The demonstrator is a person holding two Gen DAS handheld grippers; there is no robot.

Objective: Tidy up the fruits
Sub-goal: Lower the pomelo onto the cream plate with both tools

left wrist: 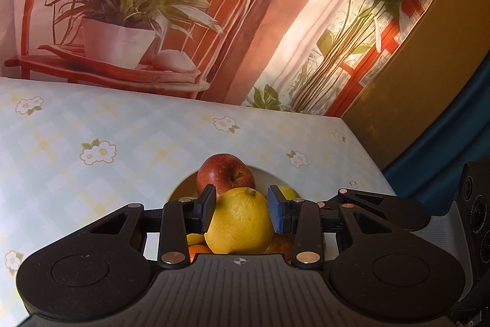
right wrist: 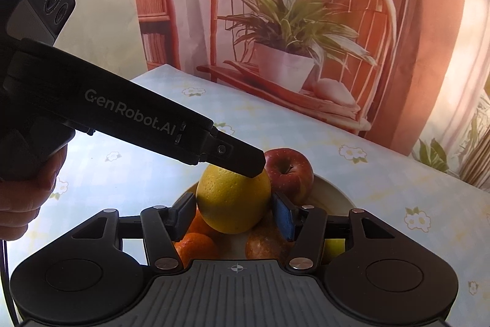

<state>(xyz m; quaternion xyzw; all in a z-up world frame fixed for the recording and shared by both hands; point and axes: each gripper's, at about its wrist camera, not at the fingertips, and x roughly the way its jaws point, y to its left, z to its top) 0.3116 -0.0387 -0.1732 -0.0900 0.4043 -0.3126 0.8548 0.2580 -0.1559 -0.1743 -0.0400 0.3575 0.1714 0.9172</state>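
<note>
A large yellow citrus (left wrist: 239, 222) (right wrist: 232, 201) hangs just above a white bowl (left wrist: 183, 186) (right wrist: 333, 192). My left gripper (left wrist: 242, 210) is shut on it, one pad on each side. In the right wrist view one of its fingers (right wrist: 245, 163) lies across the top of the fruit. My right gripper (right wrist: 233, 215) also brackets the citrus, both pads against its sides. In the bowl lie a red apple (left wrist: 225, 173) (right wrist: 289, 170), oranges (right wrist: 196, 245), a brownish apple (right wrist: 263, 241) and a yellow-green fruit (right wrist: 333, 247).
The bowl stands on a table with a pale flowered cloth (left wrist: 92, 127) (right wrist: 382, 173). The table's right edge (left wrist: 367, 149) is close to the bowl. A printed backdrop of a chair and plant hangs behind. A hand (right wrist: 27, 198) holds the left gripper's body.
</note>
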